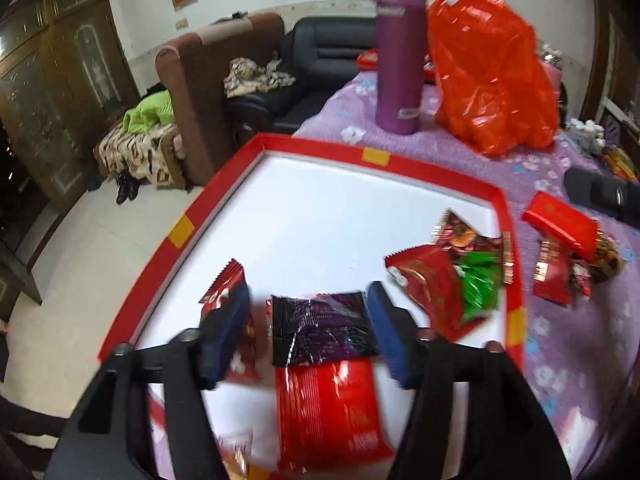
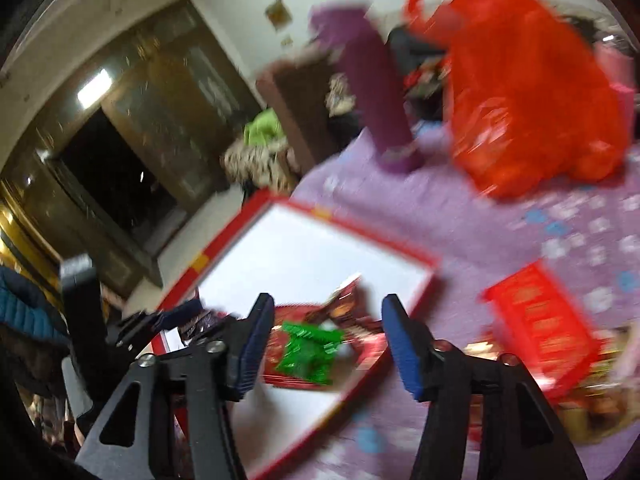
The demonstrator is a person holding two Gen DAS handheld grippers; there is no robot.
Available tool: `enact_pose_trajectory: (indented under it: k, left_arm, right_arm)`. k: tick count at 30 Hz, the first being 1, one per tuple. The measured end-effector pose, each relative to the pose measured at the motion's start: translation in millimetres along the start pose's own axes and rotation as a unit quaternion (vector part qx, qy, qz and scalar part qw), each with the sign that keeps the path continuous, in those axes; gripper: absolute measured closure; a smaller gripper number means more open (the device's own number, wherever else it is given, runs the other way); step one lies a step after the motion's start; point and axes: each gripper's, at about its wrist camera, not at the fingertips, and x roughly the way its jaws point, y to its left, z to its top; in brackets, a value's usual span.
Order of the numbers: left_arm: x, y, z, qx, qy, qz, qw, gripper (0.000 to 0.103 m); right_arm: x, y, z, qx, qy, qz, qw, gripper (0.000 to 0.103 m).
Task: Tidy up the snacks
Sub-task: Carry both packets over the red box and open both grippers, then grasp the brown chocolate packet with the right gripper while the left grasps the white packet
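Note:
A red-rimmed white tray lies on the purple floral cloth. My left gripper is open low over the tray's near part. A dark purple snack packet lies flat between its blue pads, and no pad presses on it. A red packet lies just below it, and another red one lies by the left finger. My right gripper is open over the tray's right corner. Under it a green packet rests on red packets. The right wrist view is blurred.
A purple flask and an orange plastic bag stand behind the tray. Right of the tray lie a red box, loose snack packets and a black object. The table edge and sofas are at the left.

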Motion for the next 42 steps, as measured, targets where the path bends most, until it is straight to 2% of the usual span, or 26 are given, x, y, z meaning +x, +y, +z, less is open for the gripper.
enact_pose_trajectory:
  k: [1,4,6,10,12,15,18,20,22,24,26,30,31,32,36,39,42]
  left_arm:
    - [-8,-3,-3,0.008,-0.004,-0.013,0.9999,0.027]
    - [-29,-21,-11,0.04,-0.013,-0.055,0.9976,0.027]
    - [-43,-38,-19,0.075,-0.017,-0.089,0.9931,0.027]
    - [-66,-80,-36,0.14,-0.019,-0.144,0.9795,0.027]
    - [-71,-102,-43,0.169,-0.015,-0.169,0.9709,0.027]
    - [-70,-132,-53,0.212,-0.014,-0.171,0.9621,0.027]
    - [-63,-146,-61,0.238,-0.003,-0.165,0.9572,0.027]
    - [-58,-149,-62,0.24,0.01,-0.164,0.9567,0.027]
    - [-55,-149,-63,0.23,0.02,-0.173,0.9575,0.027]
    - [-53,-144,-63,0.216,0.031,-0.187,0.9578,0.027]
    - [-52,-144,-64,0.208,0.039,-0.195,0.9577,0.027]
    - [-55,-150,-72,0.218,0.038,-0.205,0.9536,0.027]
    - [-57,-153,-74,0.223,0.037,-0.21,0.951,0.027]
    - [-60,-155,-77,0.23,0.037,-0.215,0.9484,0.027]
    - [-68,-161,-86,0.251,0.027,-0.226,0.9406,0.027]
    - [-68,-170,-90,0.266,0.034,-0.243,0.9322,0.027]
    - [-67,-180,-95,0.282,0.04,-0.245,0.9268,0.027]
  right_arm:
    - [-16,-15,1,0.007,-0.017,-0.012,1.0,0.04]
    - [-49,-62,-1,0.048,-0.036,-0.026,0.998,0.038]
    - [-62,-88,-3,0.076,-0.04,-0.029,0.996,0.038]
    - [-75,-120,-11,0.097,-0.014,-0.044,0.994,0.038]
    - [-76,-128,-13,0.105,-0.001,-0.037,0.994,0.038]
    - [-75,-143,-15,0.142,0.002,-0.01,0.99,0.039]
    - [-69,-146,-22,0.156,0.018,-0.013,0.987,0.04]
    - [-61,-151,-27,0.163,0.028,-0.02,0.986,0.041]
    - [-53,-155,-30,0.167,0.044,-0.032,0.985,0.046]
    - [-45,-156,-33,0.168,0.058,-0.045,0.983,0.044]
    - [-37,-154,-34,0.156,0.068,-0.068,0.983,0.048]
    - [-30,-150,-36,0.14,0.082,-0.075,0.984,0.053]
    - [-28,-147,-37,0.128,0.091,-0.085,0.984,0.061]
    - [-26,-143,-37,0.111,0.097,-0.104,0.984,0.063]
    - [-27,-142,-38,0.101,0.112,-0.1,0.984,0.063]
    - [-27,-140,-40,0.079,0.12,-0.098,0.985,0.063]
    - [-28,-141,-40,0.085,0.12,-0.096,0.985,0.063]
